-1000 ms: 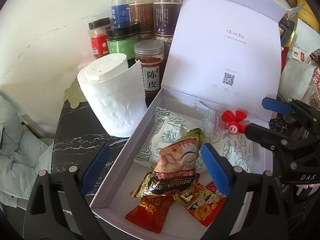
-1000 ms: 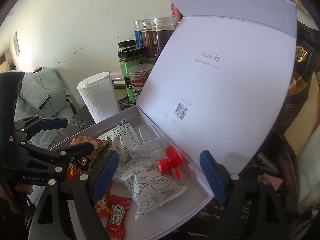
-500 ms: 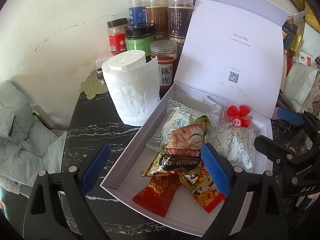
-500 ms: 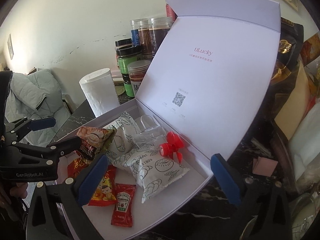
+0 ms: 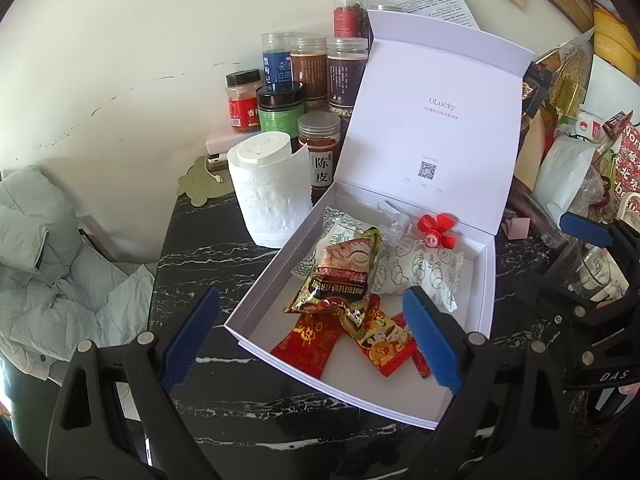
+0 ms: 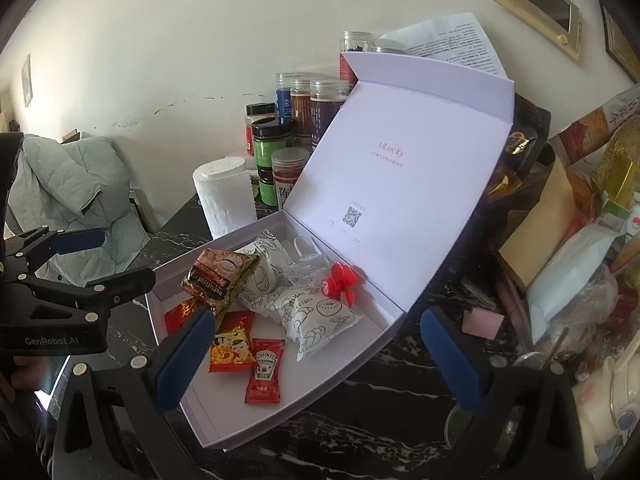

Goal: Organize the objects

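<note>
Left gripper (image 5: 312, 336): lower frame, fingers spread wide, empty, above box (image 5: 256, 300) front.
Right gripper (image 6: 316, 360): lower frame, fingers spread, empty.

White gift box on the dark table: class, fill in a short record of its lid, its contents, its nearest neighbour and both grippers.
box: white gift box, on black marble table
lid: open, standing up
contents: snack packets, ketchup sachet, red plastic piece
neighbour: paper roll, outside
left gripper: open, empty
right gripper: open, empty
</note>
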### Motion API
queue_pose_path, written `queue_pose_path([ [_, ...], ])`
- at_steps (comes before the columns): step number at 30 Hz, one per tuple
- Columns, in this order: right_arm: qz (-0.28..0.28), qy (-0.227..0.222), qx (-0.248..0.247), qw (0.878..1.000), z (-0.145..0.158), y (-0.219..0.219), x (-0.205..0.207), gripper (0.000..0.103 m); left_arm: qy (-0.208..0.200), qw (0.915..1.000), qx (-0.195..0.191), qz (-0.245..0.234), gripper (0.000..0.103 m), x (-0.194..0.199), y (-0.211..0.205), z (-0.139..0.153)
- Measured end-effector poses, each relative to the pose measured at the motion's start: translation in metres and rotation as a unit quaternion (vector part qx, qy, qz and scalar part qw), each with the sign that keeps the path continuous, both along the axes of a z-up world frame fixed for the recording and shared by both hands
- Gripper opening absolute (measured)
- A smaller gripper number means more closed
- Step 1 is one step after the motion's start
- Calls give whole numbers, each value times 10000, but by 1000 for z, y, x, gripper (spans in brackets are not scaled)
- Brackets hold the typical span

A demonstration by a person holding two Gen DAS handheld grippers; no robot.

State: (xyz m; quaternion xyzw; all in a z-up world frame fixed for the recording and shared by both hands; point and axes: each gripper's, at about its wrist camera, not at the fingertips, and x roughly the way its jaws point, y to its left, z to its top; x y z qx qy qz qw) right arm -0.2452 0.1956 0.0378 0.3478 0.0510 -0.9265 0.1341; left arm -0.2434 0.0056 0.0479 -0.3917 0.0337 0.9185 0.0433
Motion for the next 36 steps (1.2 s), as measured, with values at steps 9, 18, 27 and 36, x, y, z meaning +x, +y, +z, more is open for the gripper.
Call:
queue_pose_path([
  [9, 79, 360, -11, 9993, 36, -1, 54, 103, 301, 9995, -105, -22, 93, 49, 2, 33],
  [18, 47, 550, 35, 9985, 53, 5, 104, 103, 522, 9984, -197, -16, 93, 97, 9, 55],
  [27, -58, 579, -32, 9983, 51, 16, 147, 103, 685, 9973, -225, -117, 93, 141, 21, 63],
  [36, -112, 596, -24, 9982, 34, 24, 179, 103, 623, 9978, -214, -69, 93, 173, 28, 50],
])
